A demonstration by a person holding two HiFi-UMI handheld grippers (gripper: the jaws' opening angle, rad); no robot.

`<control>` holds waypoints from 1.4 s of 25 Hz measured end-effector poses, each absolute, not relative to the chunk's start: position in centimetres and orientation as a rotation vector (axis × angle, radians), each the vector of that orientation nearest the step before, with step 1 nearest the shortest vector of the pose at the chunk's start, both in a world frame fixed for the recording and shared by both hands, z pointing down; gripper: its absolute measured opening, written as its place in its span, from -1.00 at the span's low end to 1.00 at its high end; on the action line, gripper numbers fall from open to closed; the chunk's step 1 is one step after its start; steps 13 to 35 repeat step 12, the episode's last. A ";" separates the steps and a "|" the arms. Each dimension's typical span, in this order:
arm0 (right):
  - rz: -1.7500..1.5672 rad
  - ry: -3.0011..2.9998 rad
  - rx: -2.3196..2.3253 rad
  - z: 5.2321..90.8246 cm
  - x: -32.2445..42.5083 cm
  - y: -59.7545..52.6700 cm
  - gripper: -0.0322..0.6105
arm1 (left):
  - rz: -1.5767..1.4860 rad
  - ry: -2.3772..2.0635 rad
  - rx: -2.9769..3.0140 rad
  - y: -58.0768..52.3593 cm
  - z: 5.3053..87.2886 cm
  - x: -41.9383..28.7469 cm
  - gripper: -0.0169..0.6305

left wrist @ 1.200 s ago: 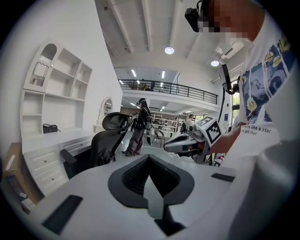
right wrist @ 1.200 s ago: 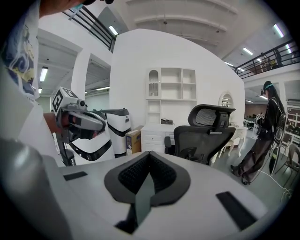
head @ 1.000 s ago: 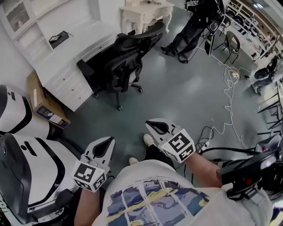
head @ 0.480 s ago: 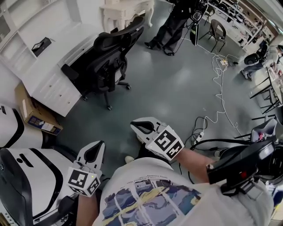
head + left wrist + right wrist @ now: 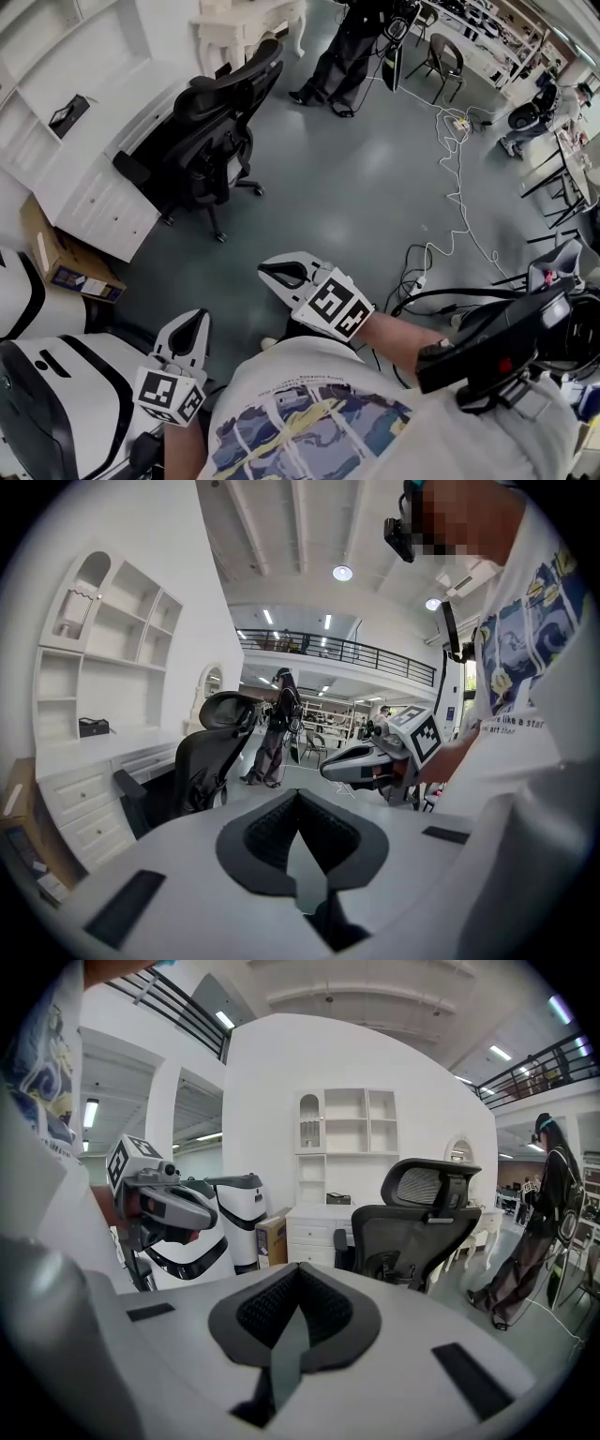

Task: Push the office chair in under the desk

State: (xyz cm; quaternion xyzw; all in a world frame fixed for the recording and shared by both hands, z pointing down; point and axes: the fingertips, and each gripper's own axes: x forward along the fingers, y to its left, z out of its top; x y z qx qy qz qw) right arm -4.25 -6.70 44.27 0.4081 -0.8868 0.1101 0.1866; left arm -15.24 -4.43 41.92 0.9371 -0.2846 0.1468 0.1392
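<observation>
Found left tongs held low and close beside the torso on a bent forearm, tips aimed forward and down at the floor. Pads pressed together, nothing pinched. Found right tongs held farther ahead on an outstretched forearm, tips turned forward and to the left. Likewise pressed together and empty.

Located office chair well apart from both tongs, standing on its castors at the front of the white tabletop. Noted seat side turned toward the tabletop, with backrest and headrest toward the open floor and long axis upright. Could not establish how far the seat reached beneath the tabletop.

Noted cardboard box on the floor beside the drawer end. Noted standing person beyond the chair.
</observation>
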 end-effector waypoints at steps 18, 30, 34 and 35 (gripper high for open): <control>0.325 -2.500 1.141 44.7 -1.2 -10.4 -0.82 | 0.440 -0.817 2.703 -8.1 41.9 -12.2 -0.91; 0.325 -2.500 1.141 44.7 -1.2 -10.4 -0.82 | 0.440 -0.817 2.703 -8.1 41.9 -12.2 -0.91; 0.325 -2.500 1.141 44.7 -1.2 -10.4 -0.82 | 0.440 -0.817 2.703 -8.1 41.9 -12.2 -0.91; 0.325 -2.500 1.141 44.7 -1.2 -10.4 -0.82 | 0.440 -0.817 2.703 -8.1 41.9 -12.2 -0.91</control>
